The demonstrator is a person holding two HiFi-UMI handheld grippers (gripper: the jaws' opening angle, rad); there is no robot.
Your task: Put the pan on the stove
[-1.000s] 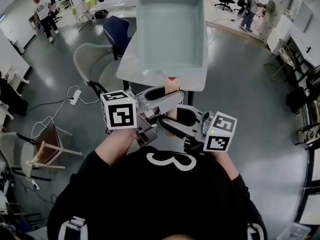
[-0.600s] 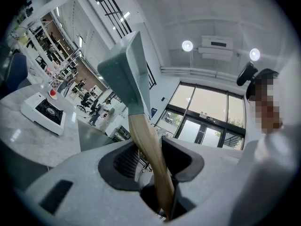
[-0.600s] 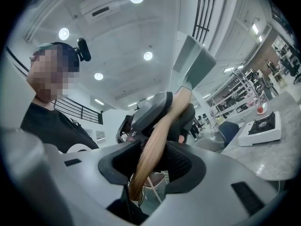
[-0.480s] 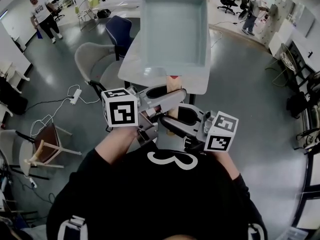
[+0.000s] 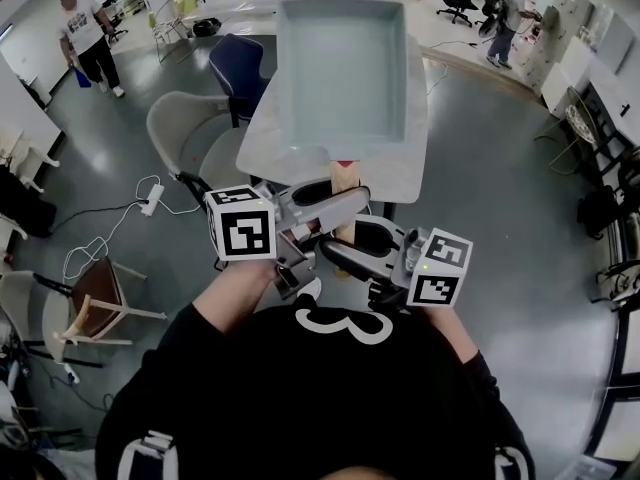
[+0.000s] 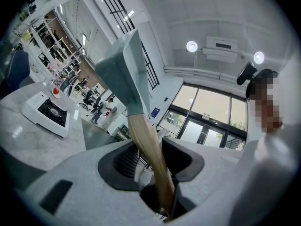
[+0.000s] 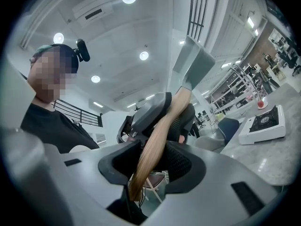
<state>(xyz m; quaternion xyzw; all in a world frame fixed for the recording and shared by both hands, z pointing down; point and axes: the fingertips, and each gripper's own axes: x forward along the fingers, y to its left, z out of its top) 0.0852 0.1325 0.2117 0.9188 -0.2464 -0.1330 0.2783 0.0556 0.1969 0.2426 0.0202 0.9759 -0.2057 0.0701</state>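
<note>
A square pale-blue pan (image 5: 340,73) with a wooden handle (image 5: 343,180) is held up in the air over a white table (image 5: 405,173). My left gripper (image 5: 335,204) is shut on the handle nearer the pan. Lower on the handle, toward its free end, my right gripper (image 5: 345,251) is also shut. In the left gripper view the handle (image 6: 146,149) runs up between the jaws to the pan (image 6: 120,74). A white stove (image 6: 47,112) sits on the table at left. The right gripper view shows the handle (image 7: 155,145), the pan (image 7: 195,60) and the stove (image 7: 263,124) at right.
A grey chair (image 5: 185,128) and a blue chair (image 5: 235,63) stand left of the table. A wooden chair (image 5: 95,298) and a power strip (image 5: 152,193) with cables are on the floor at left. People walk in the background (image 5: 85,38).
Both grippers keep their hold on the handle, and the pan has drifted slightly upward in the head view. A person at the back left has walked on.
</note>
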